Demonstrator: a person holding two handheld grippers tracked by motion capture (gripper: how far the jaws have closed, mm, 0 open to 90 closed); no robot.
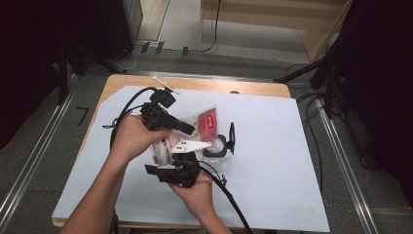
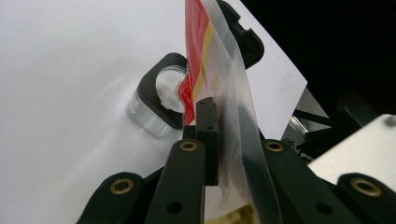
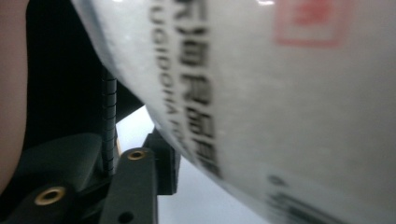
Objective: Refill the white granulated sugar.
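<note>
A plastic bag [image 1: 208, 122] with a red label is held tilted above the white table sheet [image 1: 272, 146]; its lower end is white with black print [image 3: 280, 93]. My left gripper [image 1: 192, 129] is shut on the bag's clear edge [image 2: 233, 93], red and yellow print showing above the jaws [image 2: 223, 122]. My right gripper [image 1: 168, 155] is under the bag's lower end, one pad [image 3: 163, 158] pressed against it and the other jaw hidden behind it. Just beyond stands a clear jar [image 1: 214, 148] with a black rim [image 2: 154, 107], its hinged lid [image 1: 232, 138] open.
The white sheet covers most of a wooden table [image 1: 195, 83]. Cables [image 1: 234, 204] trail from both grippers toward the near edge. Black stands and metal rails flank the table on the floor.
</note>
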